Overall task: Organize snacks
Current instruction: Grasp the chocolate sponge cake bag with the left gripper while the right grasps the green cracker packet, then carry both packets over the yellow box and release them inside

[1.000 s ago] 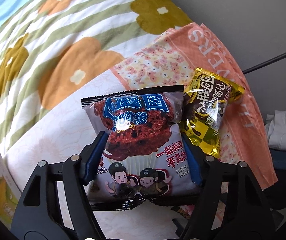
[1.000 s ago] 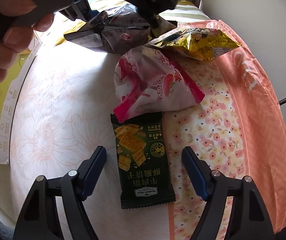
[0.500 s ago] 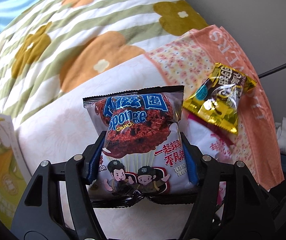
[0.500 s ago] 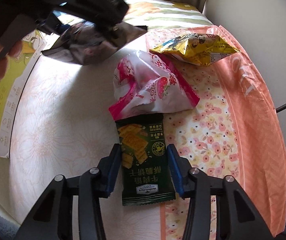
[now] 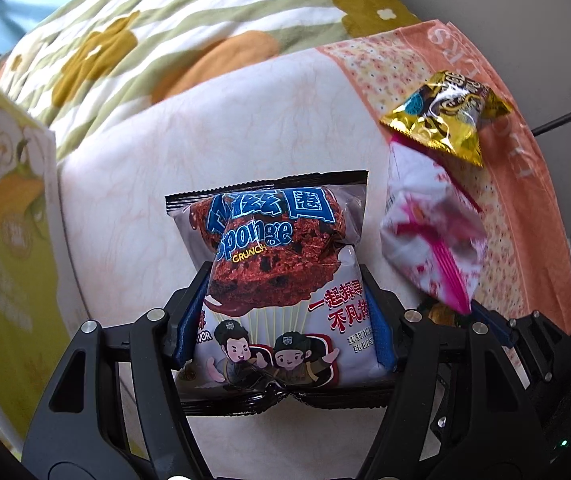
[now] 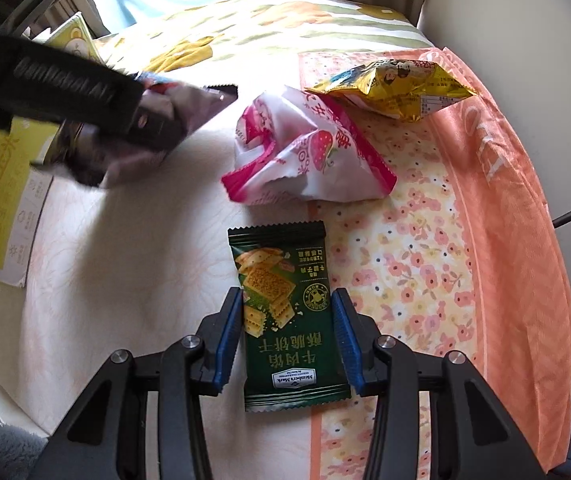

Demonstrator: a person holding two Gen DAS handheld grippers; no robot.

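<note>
Four snacks: sponge pack [image 5: 281, 276] pinched by left gripper [image 5: 285, 320]; green pack [image 6: 287, 312] between right gripper's [image 6: 289, 336] nearly-touching jaws; pink pack [image 6: 309, 156], gold pack [image 6: 393, 80] overlapping.

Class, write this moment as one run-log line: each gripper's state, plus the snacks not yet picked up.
left gripper: shut on Sponge Crunch bag | right gripper: closing around green cracker packet, grip unclear | loose: strawberry bag, gold bag
</note>
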